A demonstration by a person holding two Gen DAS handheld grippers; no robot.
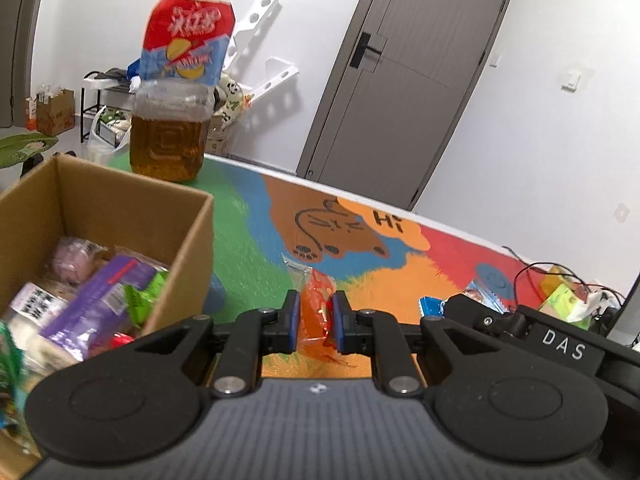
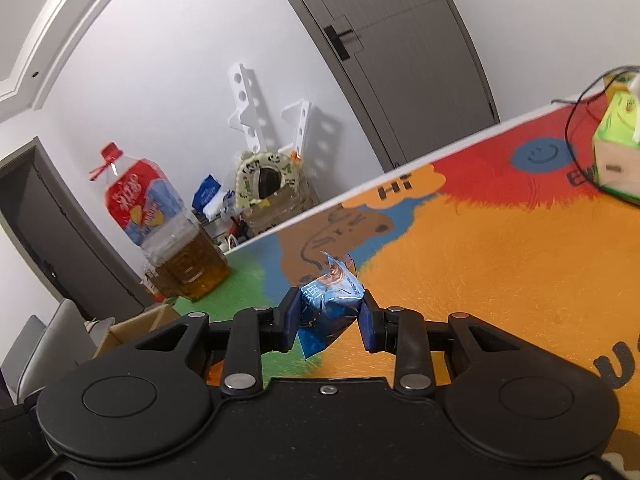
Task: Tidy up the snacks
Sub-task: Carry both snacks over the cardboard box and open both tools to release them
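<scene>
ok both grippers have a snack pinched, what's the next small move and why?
Probably swing the left gripper leftward over the cardboard box and let go. Its jaws are shut on the orange snack packet, lifted off the colourful table mat, and the open box, already holding snacks, sits just to its left. The right gripper, clamped on the blue snack packet, can follow.

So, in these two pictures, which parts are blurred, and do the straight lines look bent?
Left wrist view: the snacks in the cardboard box are smeared by blur, while the orange packet in the left tool is sharp, and the door leans. Right wrist view: the blue packet in the right tool is fairly sharp, and the ceiling moulding curves strongly.
</scene>
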